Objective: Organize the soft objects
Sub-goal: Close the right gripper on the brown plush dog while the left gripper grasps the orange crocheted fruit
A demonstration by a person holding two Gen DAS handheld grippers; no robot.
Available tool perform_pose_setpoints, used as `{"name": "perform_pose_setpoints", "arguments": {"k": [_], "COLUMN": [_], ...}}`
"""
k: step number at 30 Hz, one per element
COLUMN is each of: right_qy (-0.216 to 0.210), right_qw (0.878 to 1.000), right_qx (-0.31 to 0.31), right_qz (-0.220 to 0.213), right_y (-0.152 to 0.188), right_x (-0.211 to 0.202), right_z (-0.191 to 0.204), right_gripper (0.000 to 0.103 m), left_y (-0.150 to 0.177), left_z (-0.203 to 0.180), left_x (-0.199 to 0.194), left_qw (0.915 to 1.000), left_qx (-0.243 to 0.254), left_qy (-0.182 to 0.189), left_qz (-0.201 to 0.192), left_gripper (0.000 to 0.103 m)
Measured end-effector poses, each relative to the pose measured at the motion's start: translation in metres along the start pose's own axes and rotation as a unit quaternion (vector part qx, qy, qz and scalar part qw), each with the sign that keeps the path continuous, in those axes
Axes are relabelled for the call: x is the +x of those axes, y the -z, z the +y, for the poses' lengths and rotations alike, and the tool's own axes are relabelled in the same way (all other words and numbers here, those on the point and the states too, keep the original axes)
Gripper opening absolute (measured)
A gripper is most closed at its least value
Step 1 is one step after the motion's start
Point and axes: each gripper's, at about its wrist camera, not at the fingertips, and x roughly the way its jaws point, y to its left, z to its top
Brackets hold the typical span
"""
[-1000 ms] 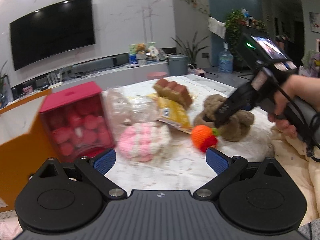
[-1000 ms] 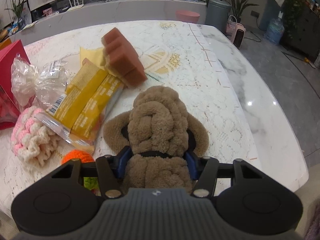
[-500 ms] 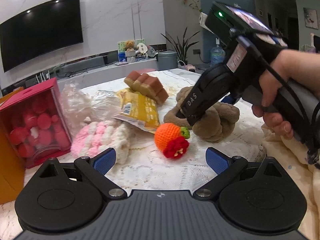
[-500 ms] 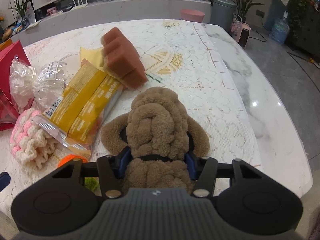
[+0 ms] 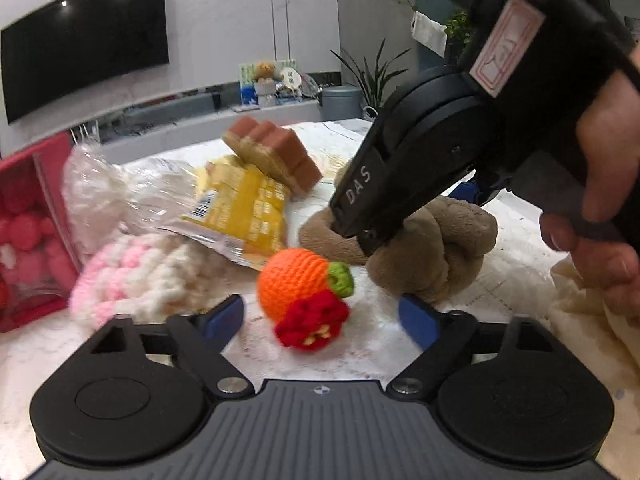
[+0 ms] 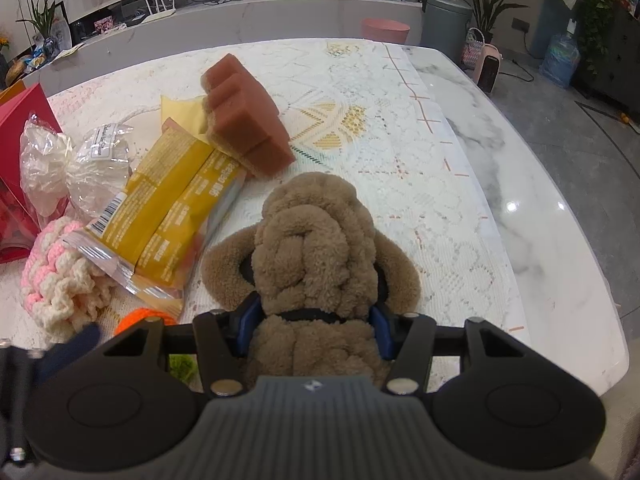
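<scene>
A brown knotted plush (image 6: 316, 240) lies on the lace-covered table. My right gripper (image 6: 314, 330) is shut on it, blue pads pressed into both sides; it also shows in the left wrist view (image 5: 432, 256). My left gripper (image 5: 320, 316) is open, its fingers either side of an orange crocheted fruit (image 5: 298, 284) with a red flower. A pink and cream crocheted piece (image 5: 136, 272) lies to the left. A brown sponge (image 6: 244, 112) rests behind a yellow packet (image 6: 168, 216).
A red box (image 5: 24, 232) stands at the left with a clear plastic bag (image 5: 104, 196) beside it. The table's marble edge (image 6: 560, 216) runs along the right. A cream cloth (image 5: 592, 320) lies at the right in the left wrist view.
My left gripper has moved forward and right, so the orange fruit now sits between its open fingers. My right gripper stays shut on the brown plush.
</scene>
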Motion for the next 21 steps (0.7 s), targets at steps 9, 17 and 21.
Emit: {"name": "perform_pose_setpoints", "arguments": {"k": [9, 17, 21], "right_qy": [0.0, 0.004, 0.005], "right_qw": [1.0, 1.0, 1.0], "right_qx": [0.003, -0.001, -0.003], "right_qz": [-0.003, -0.005, -0.006], "right_y": [0.002, 0.003, 0.003], "right_x": [0.0, 0.0, 0.0], "right_z": [0.0, 0.002, 0.002], "right_gripper": [0.056, 0.056, 0.057], "left_y": [0.002, 0.008, 0.012], "left_z": [0.011, 0.022, 0.029], "left_x": [-0.003, -0.018, -0.029], "left_qw": [0.9993, 0.999, 0.9989], "left_qx": [-0.036, -0.045, -0.046], "left_qy": [-0.007, -0.001, 0.004], "left_qz": [-0.002, 0.003, 0.006], "left_gripper": [0.059, 0.051, 0.051]}}
